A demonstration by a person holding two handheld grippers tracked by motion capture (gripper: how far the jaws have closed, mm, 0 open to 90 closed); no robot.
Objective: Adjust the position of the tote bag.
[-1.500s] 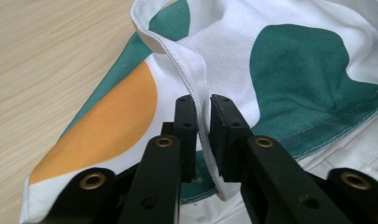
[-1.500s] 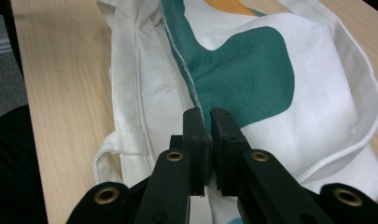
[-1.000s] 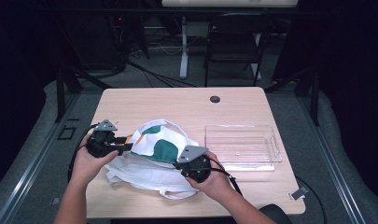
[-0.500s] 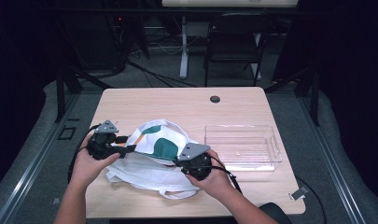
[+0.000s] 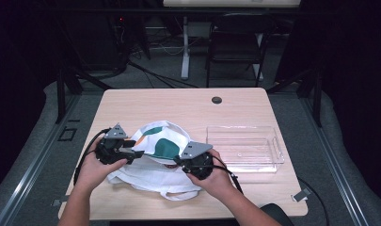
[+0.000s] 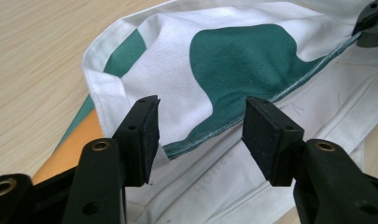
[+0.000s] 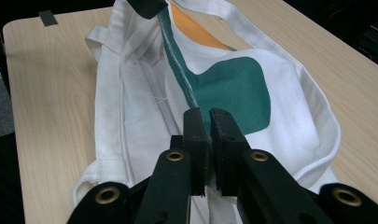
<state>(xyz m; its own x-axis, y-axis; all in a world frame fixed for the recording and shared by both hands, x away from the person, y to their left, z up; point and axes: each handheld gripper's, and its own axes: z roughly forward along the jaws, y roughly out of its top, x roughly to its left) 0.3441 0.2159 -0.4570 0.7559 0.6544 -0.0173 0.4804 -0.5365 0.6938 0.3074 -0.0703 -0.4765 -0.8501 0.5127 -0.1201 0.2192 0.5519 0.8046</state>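
On the near half of the desk (image 5: 131, 101) lies a white tote bag (image 5: 155, 172) printed with green and orange patches, its handles trailing toward the person's edge. The upper layer of the bag's mouth is lifted off the lower layer, and the green-stitched hem runs between the two claws.

Left claw (image 5: 137, 154): it sits at the left end of the bag's mouth, just beside the hem. In the left gripper view its jaws stand wide apart, having just been opening, and the hem with its green patch lies between them, clear of both pads (image 6: 147, 135). The cloth is released on this side; the left claw (image 6: 198, 135) grasps nothing.

Right claw (image 5: 178, 161): it sits at the right end of the raised hem, near the bag's middle. In the right gripper view the jaws are clenched close together on the green-stitched edge, with the fabric (image 7: 233, 88) running up and away from the right claw (image 7: 209, 116) toward the other claw's tip at the top of that view. The bag's edge is held here.

Container: a clear plastic tray (image 5: 244, 162) stands on the desk to the right of the bag, near it but apart. Its inside appears bare; nothing can be made out in it. A small dark round fitting (image 5: 217, 100) sits in the desk surface at the far edge, well apart from the bag.
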